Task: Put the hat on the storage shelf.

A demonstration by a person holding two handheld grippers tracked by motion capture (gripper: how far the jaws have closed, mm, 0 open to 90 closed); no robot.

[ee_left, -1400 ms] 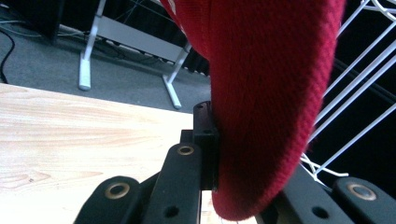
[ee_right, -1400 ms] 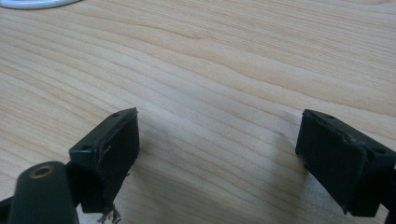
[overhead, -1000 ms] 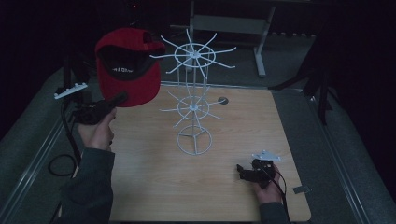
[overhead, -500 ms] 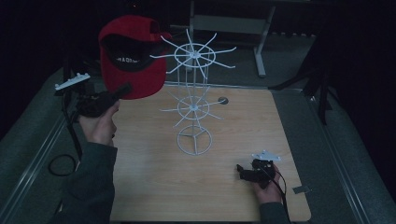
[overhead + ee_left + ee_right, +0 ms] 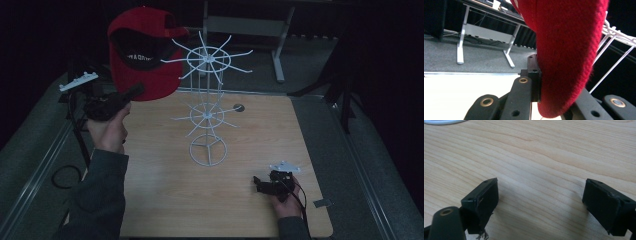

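Observation:
A red cap (image 5: 142, 52) hangs in the air at the left, held up beside the top ring of a white wire rack (image 5: 207, 110). My left gripper (image 5: 131, 93) is shut on the cap's lower edge. In the left gripper view the red fabric (image 5: 566, 52) sits pinched between the black jaws, with white rack arms (image 5: 616, 37) just behind it. My right gripper (image 5: 258, 184) rests low over the wooden table (image 5: 165, 200) at the front right. Its jaws stand wide open with bare wood between them (image 5: 540, 200).
The rack's round base (image 5: 207, 150) stands mid-table, and its spokes spread out at two levels. A small round hole (image 5: 239, 107) lies behind it. A grey desk frame (image 5: 250, 25) stands beyond the table. Cables trail at the left edge.
My left gripper has lifted the cap higher and carried it right, closer to the rack's top ring. The right gripper has stayed put.

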